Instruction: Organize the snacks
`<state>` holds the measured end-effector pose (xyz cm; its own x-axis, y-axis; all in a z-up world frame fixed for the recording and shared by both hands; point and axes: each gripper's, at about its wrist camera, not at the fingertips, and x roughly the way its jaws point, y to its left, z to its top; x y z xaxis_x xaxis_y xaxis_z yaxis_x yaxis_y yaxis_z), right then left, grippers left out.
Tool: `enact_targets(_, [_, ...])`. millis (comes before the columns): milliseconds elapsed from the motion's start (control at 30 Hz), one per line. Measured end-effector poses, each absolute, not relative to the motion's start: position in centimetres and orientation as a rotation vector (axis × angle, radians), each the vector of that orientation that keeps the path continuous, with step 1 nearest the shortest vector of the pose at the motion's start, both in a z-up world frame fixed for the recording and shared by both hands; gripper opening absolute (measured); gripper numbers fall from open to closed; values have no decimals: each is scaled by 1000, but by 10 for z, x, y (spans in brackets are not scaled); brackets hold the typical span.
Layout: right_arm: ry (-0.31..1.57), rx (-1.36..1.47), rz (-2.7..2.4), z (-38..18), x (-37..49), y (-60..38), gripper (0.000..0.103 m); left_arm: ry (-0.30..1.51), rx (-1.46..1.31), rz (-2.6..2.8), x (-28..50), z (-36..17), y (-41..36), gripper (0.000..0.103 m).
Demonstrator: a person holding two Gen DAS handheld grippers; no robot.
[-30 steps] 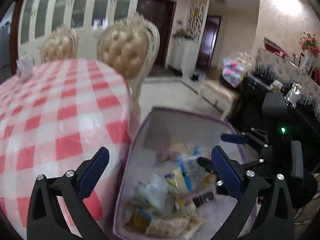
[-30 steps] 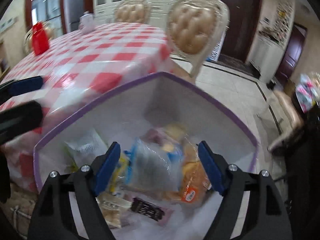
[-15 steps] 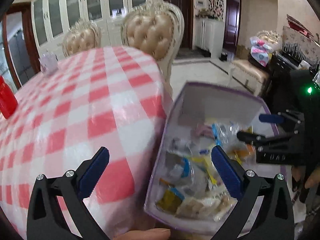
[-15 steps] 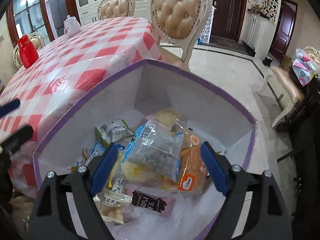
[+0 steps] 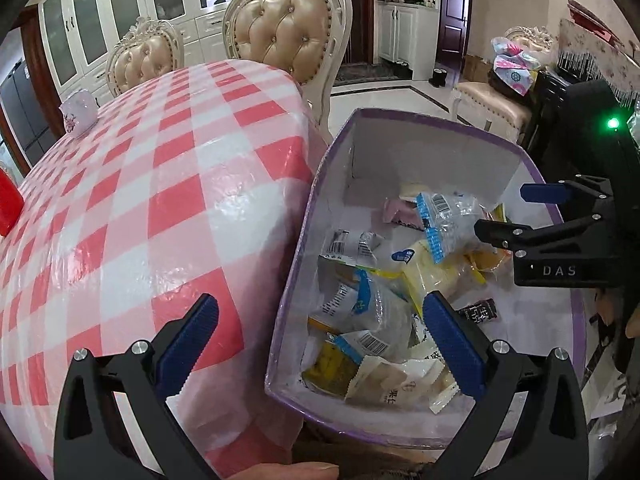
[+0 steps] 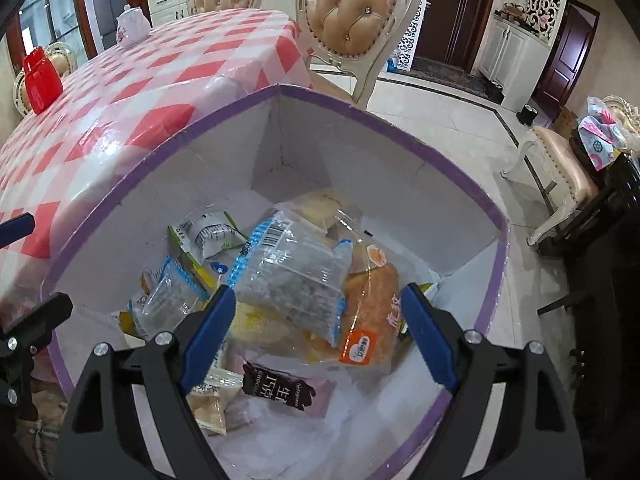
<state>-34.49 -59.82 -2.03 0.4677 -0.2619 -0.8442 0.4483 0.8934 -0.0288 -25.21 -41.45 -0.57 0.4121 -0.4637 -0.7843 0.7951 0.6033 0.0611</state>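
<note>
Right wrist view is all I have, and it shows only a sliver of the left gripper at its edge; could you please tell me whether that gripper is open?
Observer: Yes, the left gripper is open, with nothing pressed between its pads.
Operator: Thank you. Is it lined up over the box?
Observer: Only partly. One of its fingers shows over the snack packets in the purple-rimmed box, and the other shows over the checked tablecloth.
Operator: Is anything else close to it?
Observer: A person's fingertip shows at the bottom edge of the left wrist view, below the box's near corner.
</note>
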Motion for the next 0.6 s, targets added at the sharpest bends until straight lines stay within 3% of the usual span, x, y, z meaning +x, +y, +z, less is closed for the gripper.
enact_targets(600, [998,218,-423,-23,-340,-597,85,813,465,-828,-251,-6,-414,99])
